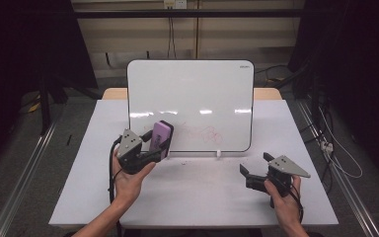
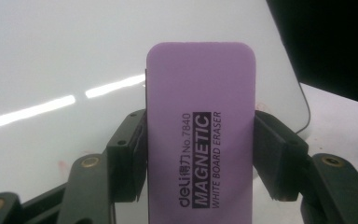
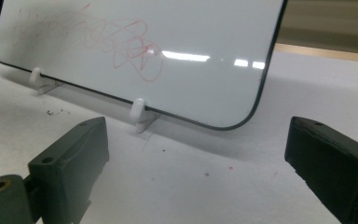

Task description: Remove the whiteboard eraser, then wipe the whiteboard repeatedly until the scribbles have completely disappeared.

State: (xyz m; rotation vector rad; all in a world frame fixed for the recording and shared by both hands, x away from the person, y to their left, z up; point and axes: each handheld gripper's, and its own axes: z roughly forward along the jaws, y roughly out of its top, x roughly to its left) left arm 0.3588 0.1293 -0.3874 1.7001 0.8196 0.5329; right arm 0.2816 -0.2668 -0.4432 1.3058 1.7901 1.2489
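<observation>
The left tool (image 1: 154, 148) holds the purple block eraser (image 1: 160, 138) against the white board (image 1: 190, 98) by the table's (image 1: 197, 197) middle. The right tool (image 1: 254, 170) is wide open near the right front corner.

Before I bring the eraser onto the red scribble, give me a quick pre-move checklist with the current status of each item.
1. Eraser grip: ok. The left gripper has its jaws pressed on both sides of the purple eraser.
2. Eraser position: ok. It sits in front of the whiteboard, left of the red scribble.
3. Eraser contact with the board: cannot tell.
4. Board support: ok. It leans upright on small white clips on the table.
5. Right gripper: ok. Its jaws stand open with nothing between them, down right of the board and away from the scribble.
6. Felt side facing the board: cannot tell; the printed back faces the left gripper view.
</observation>
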